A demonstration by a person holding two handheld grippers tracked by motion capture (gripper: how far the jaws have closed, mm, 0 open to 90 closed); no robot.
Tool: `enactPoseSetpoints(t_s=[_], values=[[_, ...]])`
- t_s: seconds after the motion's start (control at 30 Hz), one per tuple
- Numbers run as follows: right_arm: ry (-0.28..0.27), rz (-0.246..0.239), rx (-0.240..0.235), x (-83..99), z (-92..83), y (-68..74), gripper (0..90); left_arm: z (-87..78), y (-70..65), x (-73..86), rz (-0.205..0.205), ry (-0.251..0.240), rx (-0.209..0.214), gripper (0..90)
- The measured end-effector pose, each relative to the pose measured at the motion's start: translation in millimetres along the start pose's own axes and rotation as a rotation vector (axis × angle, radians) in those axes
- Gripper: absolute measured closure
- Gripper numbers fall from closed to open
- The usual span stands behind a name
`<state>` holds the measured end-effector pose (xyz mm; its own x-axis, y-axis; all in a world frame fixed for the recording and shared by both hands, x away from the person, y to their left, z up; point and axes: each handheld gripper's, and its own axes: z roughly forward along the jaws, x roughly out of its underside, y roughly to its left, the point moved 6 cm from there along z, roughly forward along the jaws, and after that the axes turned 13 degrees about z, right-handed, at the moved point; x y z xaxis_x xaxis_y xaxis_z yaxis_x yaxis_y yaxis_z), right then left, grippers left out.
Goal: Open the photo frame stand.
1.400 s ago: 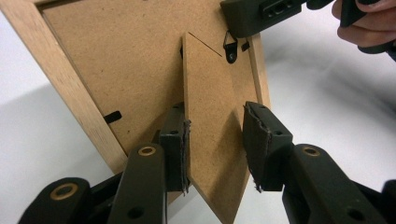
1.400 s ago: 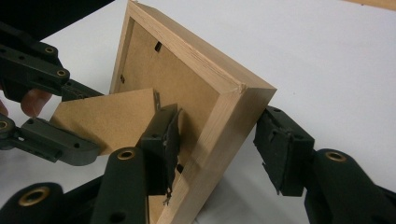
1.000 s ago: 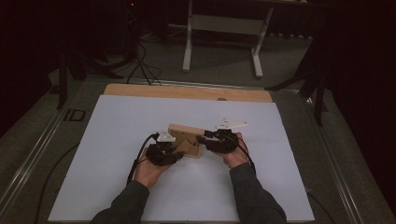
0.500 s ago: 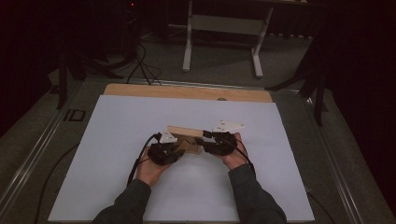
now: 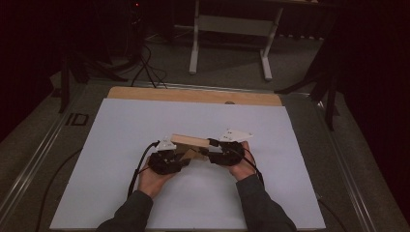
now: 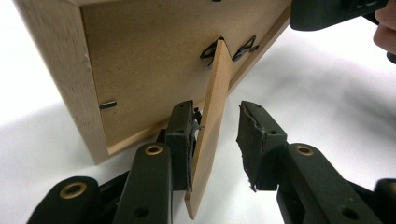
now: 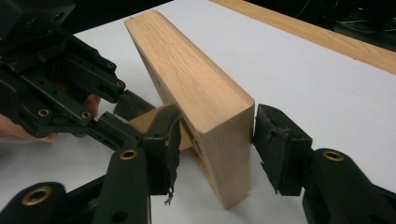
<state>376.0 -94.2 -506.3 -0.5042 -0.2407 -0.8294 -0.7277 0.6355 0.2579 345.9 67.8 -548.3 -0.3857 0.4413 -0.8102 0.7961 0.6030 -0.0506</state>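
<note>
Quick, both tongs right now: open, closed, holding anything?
Left tongs: open; jaws have just been opening, the frame's back stand between them, right pad clear.
Right tongs: open around the wooden picture frame; jaws have just been opening.

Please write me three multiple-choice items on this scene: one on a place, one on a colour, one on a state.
1. Where is the wooden picture frame?
A. On the grey floor
B. On the white sheet
C. On the bare wooden strip at the table's far edge

2. What colour is the frame's wood?
A. Light tan
B. Dark red
C. Painted blue

3. How is the frame's stand?
A. Folded flat
B. Broken off, lying apart
C. Swung out from the back

Answers:
1 B: the picture frame rests on the sheet.
2 A: its grain shows pale tan.
3 C: the stand angles away from the back.
</note>
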Motion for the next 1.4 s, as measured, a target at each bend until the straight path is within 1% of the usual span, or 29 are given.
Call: enactPoseSetpoints(t_s=[0.13, 0.37, 0.53, 0.67, 0.77, 1.0, 1.23, 1.4], values=[[0.006, -0.012, 0.001, 2.4, -1.0, 4.4, 49.5, -2.7, -1.0, 4.3, -0.01, -0.006, 0.015, 64.9], [0.015, -0.038, 0.01, 5.4, -2.1, 10.6, 48.0, -10.1, -2.3, 6.9, -0.003, -0.02, 0.018, 63.6], [0.019, -0.048, 0.006, 8.1, -3.8, 13.1, 47.6, -14.2, -3.5, 9.7, 0.003, -0.021, 0.029, 62.3], [0.025, -0.055, 0.006, 9.8, -5.0, 14.7, 47.5, -16.5, -3.7, 11.8, 0.003, -0.015, 0.029, 61.6], [0.029, -0.066, 0.006, 11.1, -5.7, 15.9, 46.7, -19.1, -4.1, 12.7, 0.004, -0.019, 0.023, 60.7], [0.03, -0.072, 0.006, 12.5, -5.4, 17.7, 45.4, -21.0, -6.1, 15.7, 0.019, -0.014, 0.011, 59.5], [0.038, -0.1, 0.011, 14.2, -3.9, 19.7, 44.2, -22.5, -6.5, 16.3, 0.034, -0.007, 0.001, 58.4], [0.038, -0.103, 0.01, 14.7, -4.0, 20.4, 44.0, -26.5, -5.2, 15.6, 0.034, -0.019, -0.01, 57.8]])
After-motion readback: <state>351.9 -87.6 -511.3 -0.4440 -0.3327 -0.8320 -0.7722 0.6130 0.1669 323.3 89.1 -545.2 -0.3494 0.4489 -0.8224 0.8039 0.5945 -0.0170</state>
